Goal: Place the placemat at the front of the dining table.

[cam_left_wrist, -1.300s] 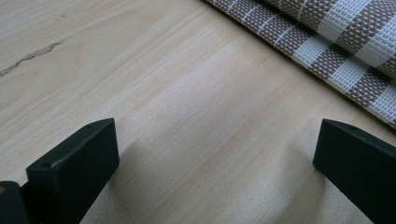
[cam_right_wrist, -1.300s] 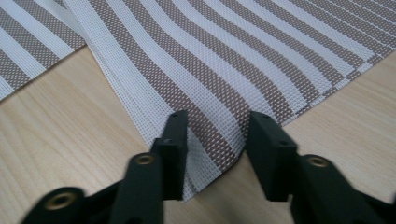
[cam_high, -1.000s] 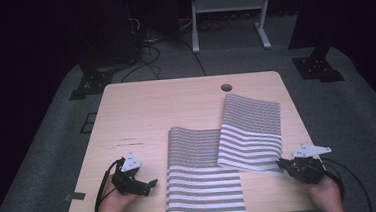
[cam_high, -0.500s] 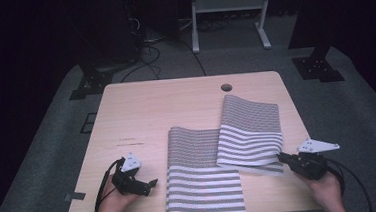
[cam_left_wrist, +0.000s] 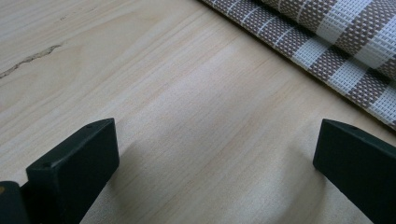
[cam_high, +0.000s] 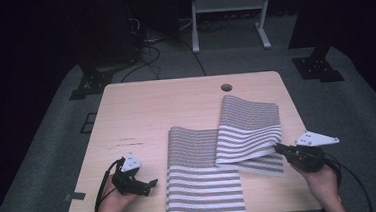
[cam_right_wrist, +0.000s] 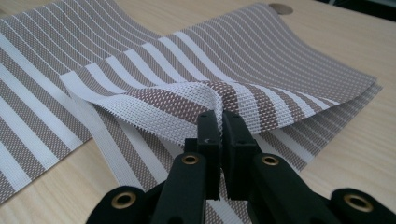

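The striped woven mat [cam_high: 206,177] lies on the right half of the bench [cam_high: 141,114], its long near part reaching the near edge and its far-right part folded over itself toward the right edge, just short of the round hole [cam_high: 226,88] near the far edge. The right hand-held gripper [cam_high: 279,148] has its jaws closed on the edge of the folded upper layer, close to the right edge of the bench; in the right gripper view the weave bunches into a small pucker where the jaws pinch it [cam_right_wrist: 219,100]. The left hand-held gripper [cam_high: 151,183] rests near the near-left corner, jaws spread wide with bare wood between them, and the mat's left border [cam_left_wrist: 327,51] lies just beside it, untouched.

The pinch looks shallow, taking in only a narrow strip of the edge. A quick pull could let the stiff weave slide out and the fold spring flat. Because only one point is held, the upper layer may twist or drag the lower layer askew, leaving the stripes misaligned. With the near part free and unpinned by the left hand-held gripper, the whole mat may slide across the smooth wood, possibly over the near edge.
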`<state>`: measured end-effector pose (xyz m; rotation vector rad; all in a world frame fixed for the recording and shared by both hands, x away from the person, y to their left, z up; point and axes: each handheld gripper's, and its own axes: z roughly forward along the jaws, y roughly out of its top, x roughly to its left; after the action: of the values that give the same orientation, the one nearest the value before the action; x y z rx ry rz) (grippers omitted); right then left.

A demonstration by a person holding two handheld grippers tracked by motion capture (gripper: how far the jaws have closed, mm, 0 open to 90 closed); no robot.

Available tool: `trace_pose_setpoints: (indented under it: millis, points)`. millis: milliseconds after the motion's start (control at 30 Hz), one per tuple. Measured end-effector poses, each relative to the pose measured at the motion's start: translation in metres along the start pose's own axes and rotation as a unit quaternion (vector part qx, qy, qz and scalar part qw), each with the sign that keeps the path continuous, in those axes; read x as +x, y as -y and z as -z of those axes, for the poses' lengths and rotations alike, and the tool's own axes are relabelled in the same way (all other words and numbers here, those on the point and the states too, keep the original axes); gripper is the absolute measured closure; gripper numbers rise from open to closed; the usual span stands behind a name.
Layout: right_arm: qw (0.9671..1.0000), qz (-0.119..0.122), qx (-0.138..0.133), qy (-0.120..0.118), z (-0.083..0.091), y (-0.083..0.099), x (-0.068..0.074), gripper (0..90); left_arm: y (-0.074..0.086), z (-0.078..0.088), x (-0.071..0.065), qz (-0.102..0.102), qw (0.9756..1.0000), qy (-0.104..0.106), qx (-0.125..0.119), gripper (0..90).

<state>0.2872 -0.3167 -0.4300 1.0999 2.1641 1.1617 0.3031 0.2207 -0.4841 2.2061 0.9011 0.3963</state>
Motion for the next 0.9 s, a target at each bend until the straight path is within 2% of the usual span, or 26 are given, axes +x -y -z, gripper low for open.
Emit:
trace_pose_setpoints:
  millis: [300,700,900]
  points:
    - [0.9996,0.026,-0.010,-0.003,-0.008,-0.024,0.005,86.4,0.000,0.000,0.000,-0.002,1.0000,0.000,0.001,0.0]
    - [0.9989,0.027,-0.019,-0.033,-0.040,-0.049,0.013,86.3,0.000,0.000,0.000,-0.001,1.0000,0.001,0.001,0.0]
    - [0.9983,0.035,-0.012,-0.044,-0.059,-0.059,0.017,86.3,0.000,0.000,0.000,0.000,1.0000,0.001,0.001,0.0]
